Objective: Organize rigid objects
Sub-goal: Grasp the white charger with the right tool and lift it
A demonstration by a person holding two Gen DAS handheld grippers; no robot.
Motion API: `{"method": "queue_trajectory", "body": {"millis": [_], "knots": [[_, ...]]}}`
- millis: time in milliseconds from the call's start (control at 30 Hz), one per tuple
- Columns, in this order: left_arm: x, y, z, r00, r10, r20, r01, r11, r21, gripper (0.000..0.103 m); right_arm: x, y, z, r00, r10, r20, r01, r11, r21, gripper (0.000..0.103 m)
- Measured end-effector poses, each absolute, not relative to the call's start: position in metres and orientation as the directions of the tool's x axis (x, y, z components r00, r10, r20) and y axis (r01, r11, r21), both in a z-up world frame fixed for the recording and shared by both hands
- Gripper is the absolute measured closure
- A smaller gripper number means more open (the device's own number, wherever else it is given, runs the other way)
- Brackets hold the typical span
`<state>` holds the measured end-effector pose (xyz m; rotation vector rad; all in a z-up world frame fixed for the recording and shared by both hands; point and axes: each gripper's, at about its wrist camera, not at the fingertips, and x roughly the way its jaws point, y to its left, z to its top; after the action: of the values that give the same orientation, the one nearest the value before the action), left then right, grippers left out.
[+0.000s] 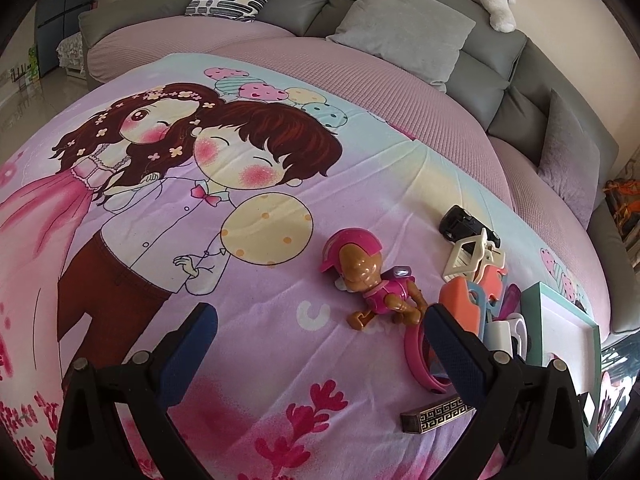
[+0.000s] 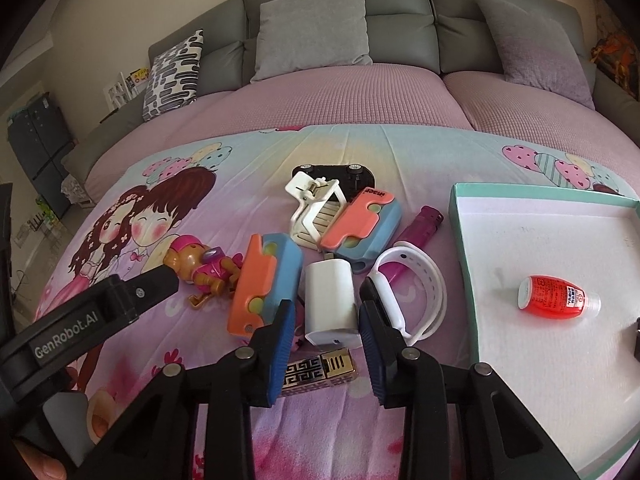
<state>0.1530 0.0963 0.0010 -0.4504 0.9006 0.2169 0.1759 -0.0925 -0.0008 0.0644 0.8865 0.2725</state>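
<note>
My right gripper (image 2: 325, 308) is shut on a white charger block (image 2: 330, 300), with a blue pad against each of its sides. Around the block lie two orange-and-blue toys (image 2: 264, 284) (image 2: 360, 228), a white watch (image 2: 416, 292), a white clip (image 2: 316, 208) and a gold patterned lighter (image 2: 316, 372). A teal-rimmed tray (image 2: 540, 380) at the right holds a red bottle (image 2: 556, 296). My left gripper (image 1: 320, 312) hangs open above the bedsheet, just short of a pink toy pup figure (image 1: 368, 280). One of its fingers (image 2: 152, 284) shows beside the pup (image 2: 200, 268) in the right wrist view.
A black toy car (image 2: 332, 176) and a magenta tube (image 2: 424, 224) lie behind the pile. A pink strap (image 1: 416, 356) curls by the left gripper's right finger. Everything rests on a cartoon-print sheet (image 1: 200, 240) over a sofa bed with grey cushions (image 2: 312, 28) behind.
</note>
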Motion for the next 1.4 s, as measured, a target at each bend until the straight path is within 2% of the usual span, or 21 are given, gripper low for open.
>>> {"method": "queue_trajectory", "body": {"millis": [700,1100,1200,1400], "knots": [[0.181,0.041,0.002,0.569,-0.105,-0.816,-0.203,0.943,-0.263,0.0,0.18,-0.101,-0.009,0.582,0.276,-0.765,-0.178,0.961,0.212,0.073],[0.184,0.035,0.006,0.581,-0.097,-0.808,-0.184,0.951,-0.247,0.001,0.169,-0.117,0.014,0.616,0.273,-0.739,-0.173,0.962,0.211,0.074],[0.183,0.036,0.006,0.583,-0.101,-0.806,-0.189,0.948,-0.255,0.007,0.165,-0.123,0.023,0.638,0.259,-0.725,-0.167,0.966,0.198,0.074],[0.182,0.035,0.008,0.589,-0.106,-0.801,-0.179,0.949,-0.258,0.007,0.16,-0.139,0.035,0.676,0.218,-0.704,-0.131,0.976,0.177,0.074]]}}
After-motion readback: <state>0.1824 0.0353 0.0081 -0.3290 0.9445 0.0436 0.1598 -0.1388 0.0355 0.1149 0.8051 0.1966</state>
